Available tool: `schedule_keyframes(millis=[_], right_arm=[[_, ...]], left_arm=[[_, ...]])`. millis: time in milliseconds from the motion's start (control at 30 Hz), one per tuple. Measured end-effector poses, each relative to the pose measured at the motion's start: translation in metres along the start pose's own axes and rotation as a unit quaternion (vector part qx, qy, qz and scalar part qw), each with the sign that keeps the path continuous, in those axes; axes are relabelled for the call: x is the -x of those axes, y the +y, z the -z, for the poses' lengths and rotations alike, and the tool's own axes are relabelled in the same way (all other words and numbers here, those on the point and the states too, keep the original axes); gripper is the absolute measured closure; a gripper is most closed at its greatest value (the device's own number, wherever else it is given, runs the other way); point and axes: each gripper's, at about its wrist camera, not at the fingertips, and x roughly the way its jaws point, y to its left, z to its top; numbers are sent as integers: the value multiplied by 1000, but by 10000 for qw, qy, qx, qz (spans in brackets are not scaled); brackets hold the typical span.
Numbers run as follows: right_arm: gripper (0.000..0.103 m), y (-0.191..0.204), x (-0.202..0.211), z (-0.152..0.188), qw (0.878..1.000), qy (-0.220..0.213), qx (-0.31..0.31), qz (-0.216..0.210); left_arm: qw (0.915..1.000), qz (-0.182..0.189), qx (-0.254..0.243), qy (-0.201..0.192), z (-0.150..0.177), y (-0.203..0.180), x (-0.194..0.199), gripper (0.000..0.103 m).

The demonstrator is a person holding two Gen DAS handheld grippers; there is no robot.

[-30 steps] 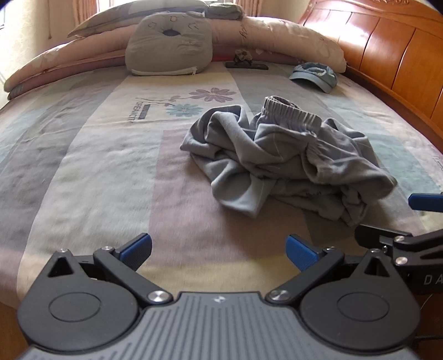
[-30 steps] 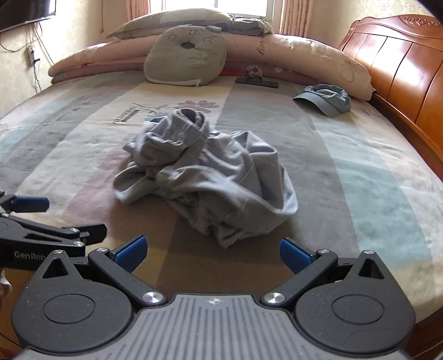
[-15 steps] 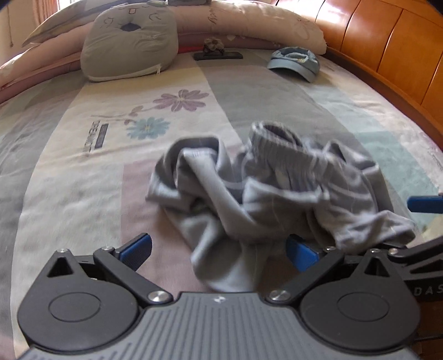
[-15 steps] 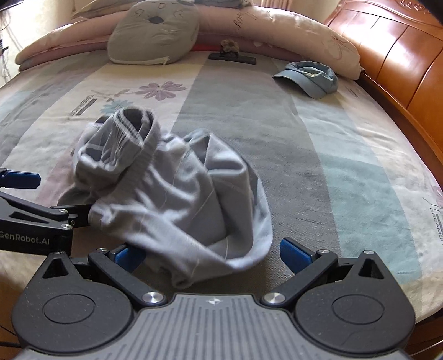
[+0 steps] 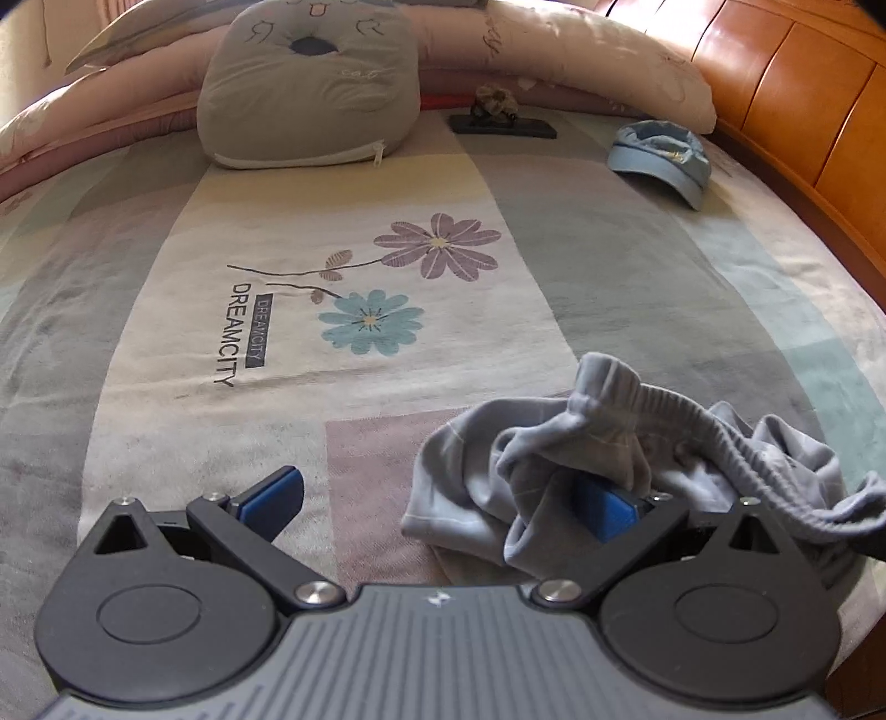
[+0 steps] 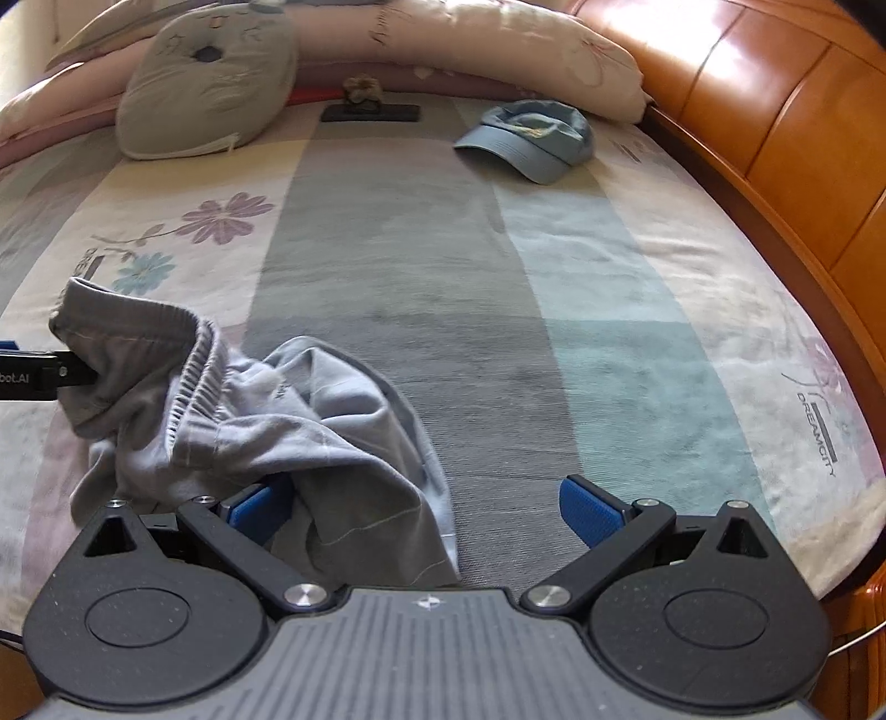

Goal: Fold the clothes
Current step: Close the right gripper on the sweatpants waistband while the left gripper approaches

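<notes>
Bedroom, daylit; wide bed fills both views.
Striped pastel bedspread (image 5: 498,266) with printed flowers and "DREAMCITY" lettering. Glossy orange-brown wooden headboard (image 6: 775,111) along right side. Long pink bolster (image 6: 498,44) and grey cat-face cushion (image 5: 310,83) at far end.

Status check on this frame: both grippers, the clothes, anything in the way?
Left gripper open, right gripper open, both at the crumpled grey shorts. Nothing folded yet. Blue cap far off, not blocking.
</notes>
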Motion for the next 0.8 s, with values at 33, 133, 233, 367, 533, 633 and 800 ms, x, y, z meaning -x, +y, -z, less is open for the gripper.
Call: schedule_keyframes(millis=[33, 133, 233, 367, 533, 633, 800], right_arm=[[0, -4, 0, -1, 10000, 21, -19, -11], [0, -19, -1, -5, 10000, 7, -52, 29], [0, -38, -4, -12, 10000, -73, -59, 16], [0, -64, -14, -26, 9983, -148, -182, -524], [0, -86, -28, -49, 9854, -467, -350, -1602], [0, -80, -40, -61, 9807, -412, 95, -1908], [0, -57, -47, -67, 9674, -319, 1317, -2141]], left_arm=[[10000, -34, 29, 14, -1, -1, 0, 1], [9998, -137, 117, 55, -5, -2, -1, 1], [9995, -267, 164, 73, -8, -6, 2, 1], [9986, -508, 132, 96, -8, -15, 10, 1], [9983, -575, 86, 65, -5, -30, 14, 1], [9975, -692, 139, 97, -5, -39, 12, 1], [9965, -739, 375, 94, -3, -48, 12, 1]])
